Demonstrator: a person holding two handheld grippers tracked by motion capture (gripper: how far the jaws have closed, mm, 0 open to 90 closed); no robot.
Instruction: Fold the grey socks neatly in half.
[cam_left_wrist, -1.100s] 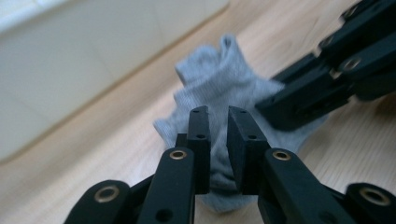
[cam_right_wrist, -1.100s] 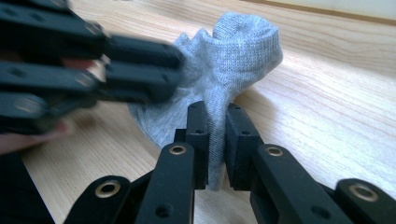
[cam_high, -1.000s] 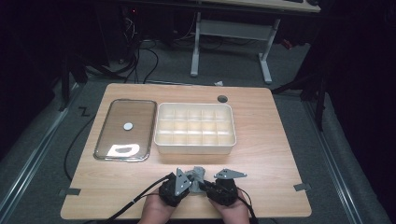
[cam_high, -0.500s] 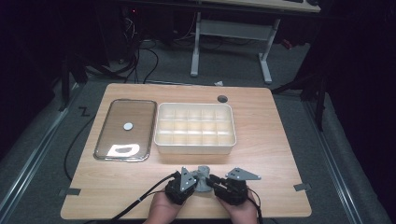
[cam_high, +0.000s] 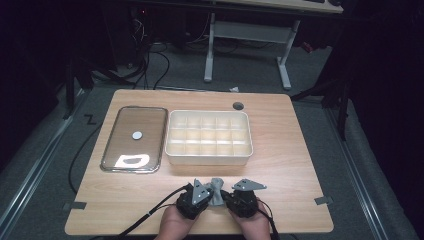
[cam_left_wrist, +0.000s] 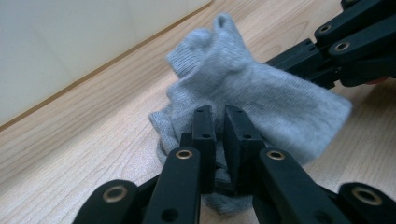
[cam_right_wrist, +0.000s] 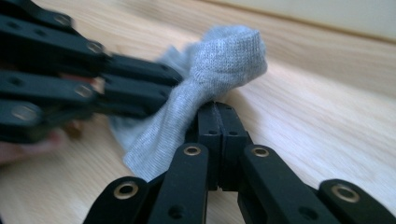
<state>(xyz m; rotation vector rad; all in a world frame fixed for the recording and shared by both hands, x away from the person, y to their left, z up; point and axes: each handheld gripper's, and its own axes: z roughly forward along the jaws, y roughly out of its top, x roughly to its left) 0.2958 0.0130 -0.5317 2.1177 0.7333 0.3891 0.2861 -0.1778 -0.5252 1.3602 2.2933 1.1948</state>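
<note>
The grey sock (cam_left_wrist: 261, 98) is pinched by the left gripper (cam_left_wrist: 219, 122) and right gripper (cam_right_wrist: 218, 122), jaws just closing; thin holds, easily slipped if tugged apart.

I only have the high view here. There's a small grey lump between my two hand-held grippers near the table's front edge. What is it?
Observer: A grey knitted sock, bunched up, its lower folds resting on the light wooden table.
Operator: Does the left one have it?
Observer: Yes. The left hand-held gripper has its jaws closed on a fold, with fabric between the pads.
Operator: And the right?
Observer: The right hand-held gripper has its jaws fully together. The sock rises from their tips, but I cannot tell whether any fabric is pinched.
</note>
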